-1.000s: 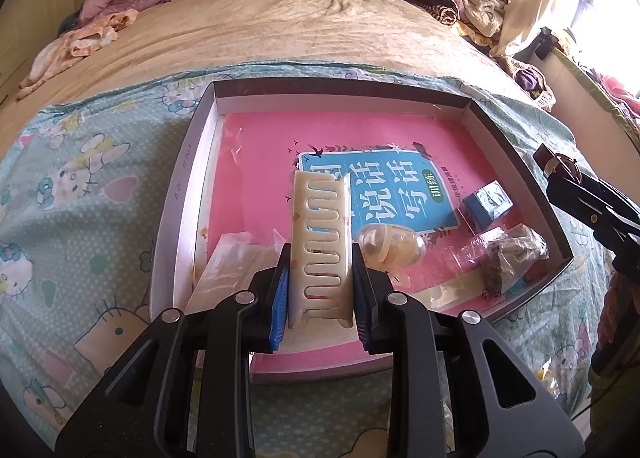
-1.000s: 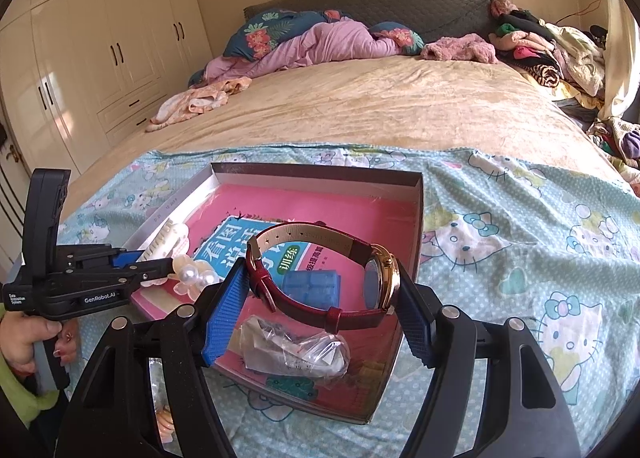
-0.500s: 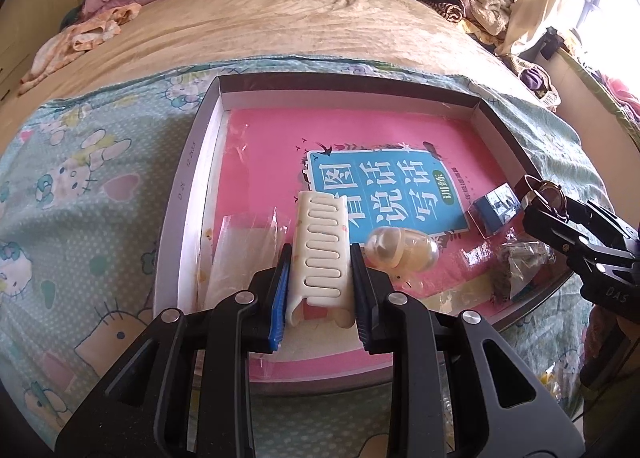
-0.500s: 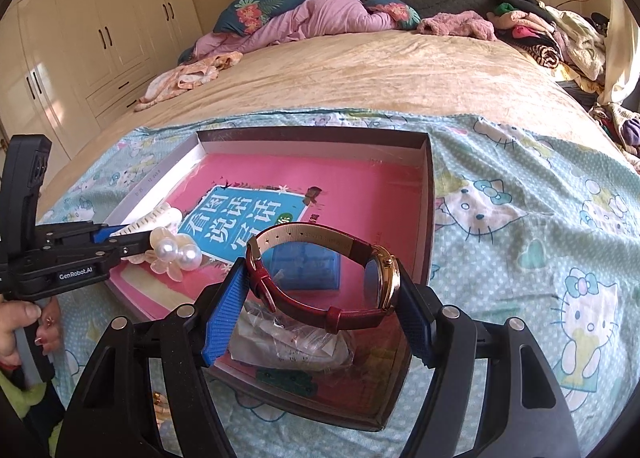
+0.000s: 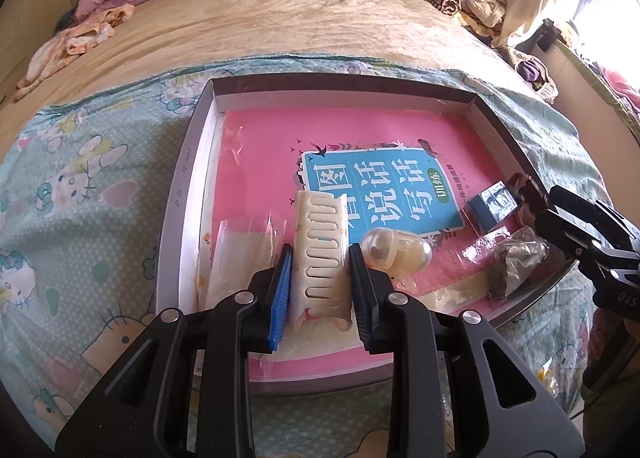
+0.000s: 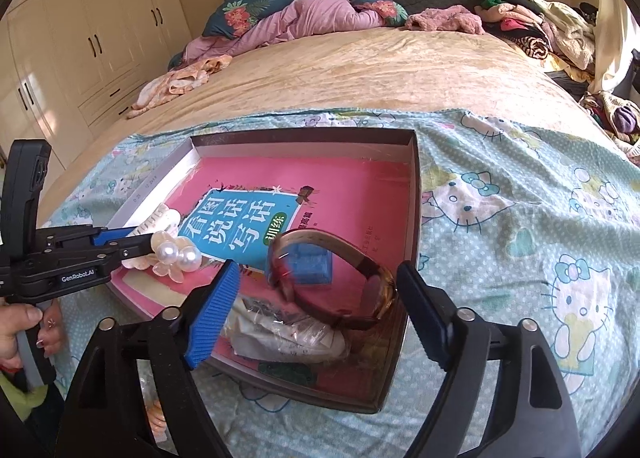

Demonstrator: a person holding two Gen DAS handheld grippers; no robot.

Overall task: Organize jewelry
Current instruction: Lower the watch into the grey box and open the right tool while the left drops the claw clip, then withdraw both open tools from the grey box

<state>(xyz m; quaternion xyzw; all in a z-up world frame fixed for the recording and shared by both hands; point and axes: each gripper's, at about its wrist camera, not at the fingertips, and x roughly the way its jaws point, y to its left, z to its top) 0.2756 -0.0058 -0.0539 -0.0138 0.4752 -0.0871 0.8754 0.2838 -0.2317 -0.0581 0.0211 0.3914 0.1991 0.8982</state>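
Writing first: the left claw has "GenRobot.AI" printed on its side, seen from the right cam. The right claw's body, seen at the edge of the left cam, shows "DAS" and the rest is cut off. The box wall has tiny digits I can't read.

The shallow grey box sits on the Hello Kitty sheet on the bed. Inside is a pink book w/ a blue title panel in big Chinese characters, "看图说话写话", plus a green oval tag, "训练" I think. Also in there: a small blue box, a crinkly clear bag w/ something greyish in it, and a flat clear packet on the left side.

Left claw is pinching the cream hair clip w/ the pearl bits, held just over the near-left part of the box.

Right claw is spread wide, pads not touching anything. The watch, dark red strap w/ gold case, is between the pads, blurred, over the blue box and the bag at the near-right corner. Can't tell if it's resting on them.
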